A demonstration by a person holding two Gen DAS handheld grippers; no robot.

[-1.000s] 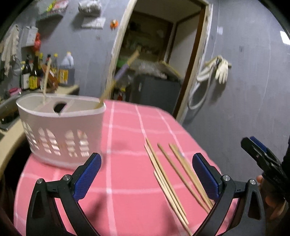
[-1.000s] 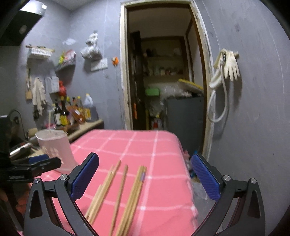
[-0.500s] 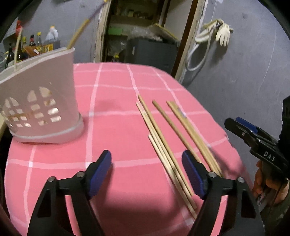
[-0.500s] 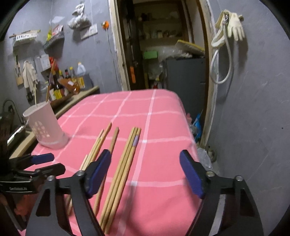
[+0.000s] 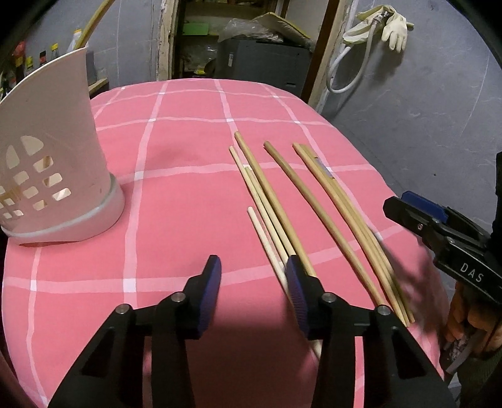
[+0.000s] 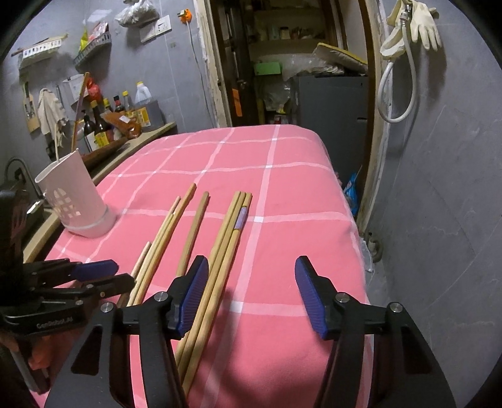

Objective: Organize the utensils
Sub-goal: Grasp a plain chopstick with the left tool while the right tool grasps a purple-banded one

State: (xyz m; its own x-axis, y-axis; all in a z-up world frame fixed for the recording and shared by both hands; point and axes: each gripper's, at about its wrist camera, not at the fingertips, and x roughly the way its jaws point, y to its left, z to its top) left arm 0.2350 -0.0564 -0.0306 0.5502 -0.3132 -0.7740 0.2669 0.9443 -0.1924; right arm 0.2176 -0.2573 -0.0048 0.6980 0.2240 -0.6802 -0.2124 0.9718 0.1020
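Several long wooden chopsticks [image 5: 276,201] lie side by side on the pink checked tablecloth [image 5: 175,150]; they also show in the right wrist view [image 6: 226,232]. A white slotted utensil holder [image 5: 50,163] stands at the left, with sticks in it; it shows in the right wrist view [image 6: 73,201] too. My left gripper [image 5: 252,292] is open and empty, low over the cloth, its right finger beside the near ends of the left chopsticks. My right gripper [image 6: 251,292] is open and empty, its left finger over the right-hand bundle.
A counter with bottles [image 6: 103,125] runs behind the holder at the left. The table's right edge drops off near a grey wall and doorway [image 6: 298,78]. Rubber gloves and a hose [image 6: 414,28] hang on the wall.
Both grippers have dropped and tilted down toward the chopsticks. Both gripper openings have narrowed, the left one more. The chopsticks and holder have not moved.
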